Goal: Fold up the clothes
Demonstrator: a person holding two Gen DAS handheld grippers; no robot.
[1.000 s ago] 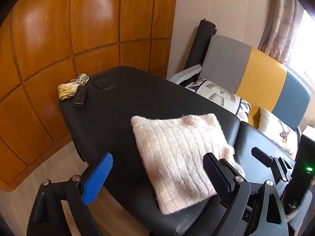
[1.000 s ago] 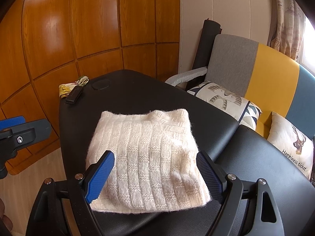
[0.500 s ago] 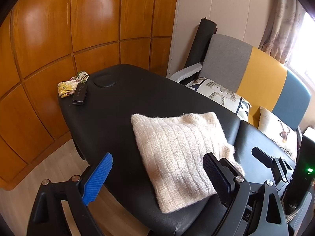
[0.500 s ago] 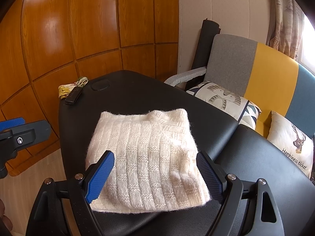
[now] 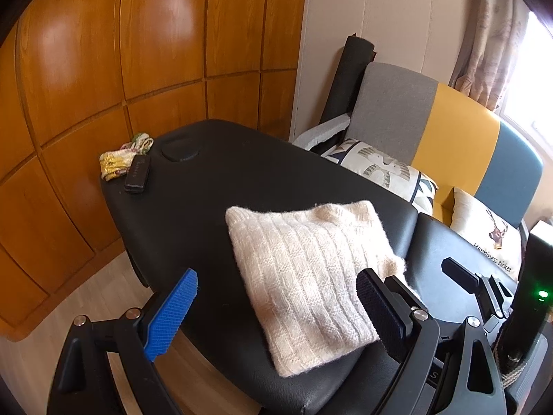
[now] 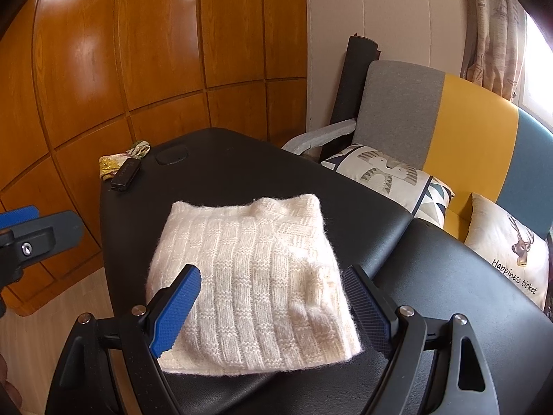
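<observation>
Folding looks complete: the cream knitted sweater (image 6: pixel 252 283) lies as a compact square on the black padded table (image 6: pixel 242 173), near its front edge. The left gripper (image 5: pixel 276 307) and the right gripper (image 6: pixel 273 304) both hover spread wide, holding nothing. Next move, I judge, is only to withdraw or fetch another garment.

We're in a home living room: warm wooden wall panels (image 6: pixel 145 69), a grey, yellow and blue sofa (image 6: pixel 459 117) with printed cushions (image 6: pixel 390 176), a patterned curtain (image 6: pixel 490 24) by a bright window, and a black padded counter (image 6: pixel 242 173).
</observation>
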